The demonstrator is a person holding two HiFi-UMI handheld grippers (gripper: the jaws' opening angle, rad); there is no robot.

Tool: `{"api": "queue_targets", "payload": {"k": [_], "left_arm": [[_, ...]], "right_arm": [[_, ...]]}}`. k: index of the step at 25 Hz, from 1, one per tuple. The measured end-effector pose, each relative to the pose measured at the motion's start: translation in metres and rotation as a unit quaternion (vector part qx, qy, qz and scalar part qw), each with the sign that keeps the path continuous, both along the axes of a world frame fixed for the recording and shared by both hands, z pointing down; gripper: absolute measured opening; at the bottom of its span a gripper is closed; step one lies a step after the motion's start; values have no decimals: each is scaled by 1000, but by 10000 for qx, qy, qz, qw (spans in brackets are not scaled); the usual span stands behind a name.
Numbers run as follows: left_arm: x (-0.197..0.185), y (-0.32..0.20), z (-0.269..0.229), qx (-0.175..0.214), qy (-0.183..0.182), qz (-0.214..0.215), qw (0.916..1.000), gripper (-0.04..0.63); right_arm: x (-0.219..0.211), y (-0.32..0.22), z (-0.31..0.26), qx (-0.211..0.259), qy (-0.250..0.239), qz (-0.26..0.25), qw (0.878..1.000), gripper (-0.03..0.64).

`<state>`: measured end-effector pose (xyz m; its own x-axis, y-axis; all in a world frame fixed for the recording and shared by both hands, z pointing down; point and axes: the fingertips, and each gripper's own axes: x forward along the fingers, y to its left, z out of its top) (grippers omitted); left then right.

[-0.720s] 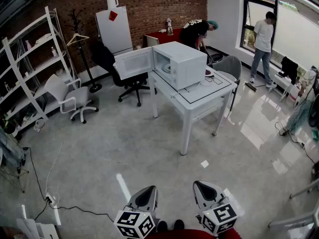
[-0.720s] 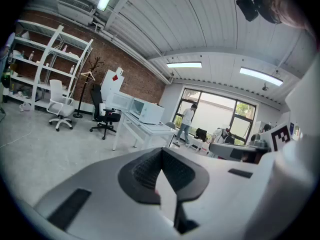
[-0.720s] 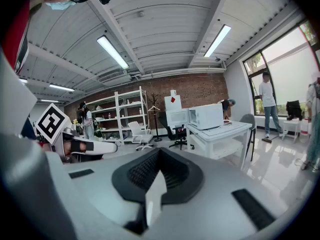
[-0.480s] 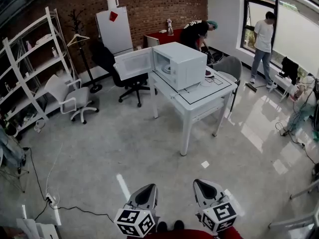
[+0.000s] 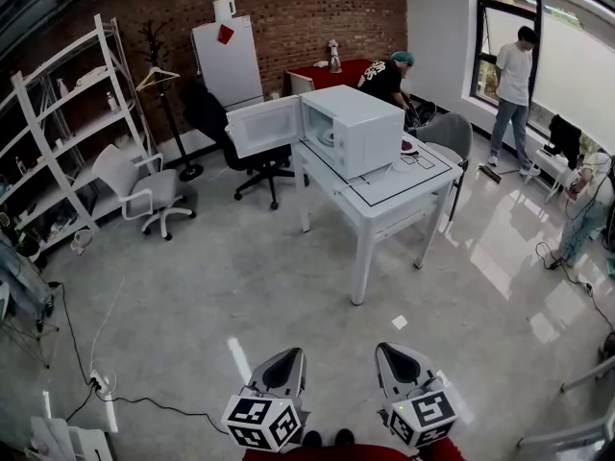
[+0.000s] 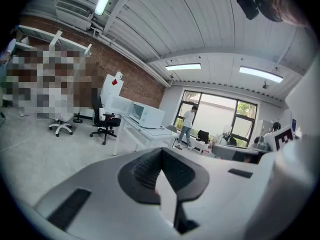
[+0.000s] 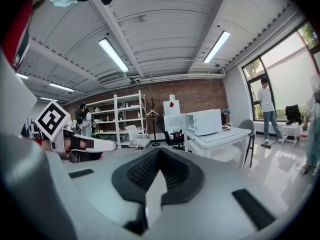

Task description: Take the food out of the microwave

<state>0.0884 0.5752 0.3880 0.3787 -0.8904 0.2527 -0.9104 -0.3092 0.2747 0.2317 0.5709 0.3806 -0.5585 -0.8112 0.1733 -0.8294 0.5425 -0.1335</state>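
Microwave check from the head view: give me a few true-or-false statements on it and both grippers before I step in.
The microwave has its door standing open. True.
The microwave sits on the floor. False: it sits on the white table.
The left gripper is inside the microwave. False: it and the right gripper are low in the head view, far from the table.
Both grippers' jaws are shut with nothing between them. True.
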Motion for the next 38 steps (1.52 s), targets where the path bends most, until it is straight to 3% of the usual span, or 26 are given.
{"api": "queue_targets", "payload": {"k": [7,15,22,26,29,38], "left_arm": [[-3,-6,-6,24,245,-193,9995,11],[-16,-21,-17,186,58,-491,9986,11],[-39,-66,-19,215,29,-543,9983,11],[-55,-115,-17,286,-8,-432,9987,11],[-74,-167,-12,246,156,-349,9990,11],[-140,-341,-20,156,97,214,9996,11]], "right_arm": [[5,-4,0,11,-15,-93,10000,14],[8,-23,1,-22,-6,-136,9999,14],[-5,-64,2,-32,-14,-72,10000,14],[-24,-107,6,-28,51,-25,10000,14],[-45,-151,8,-29,77,27,10000,14],[-138,-322,-3,-158,45,239,9996,14]]}}
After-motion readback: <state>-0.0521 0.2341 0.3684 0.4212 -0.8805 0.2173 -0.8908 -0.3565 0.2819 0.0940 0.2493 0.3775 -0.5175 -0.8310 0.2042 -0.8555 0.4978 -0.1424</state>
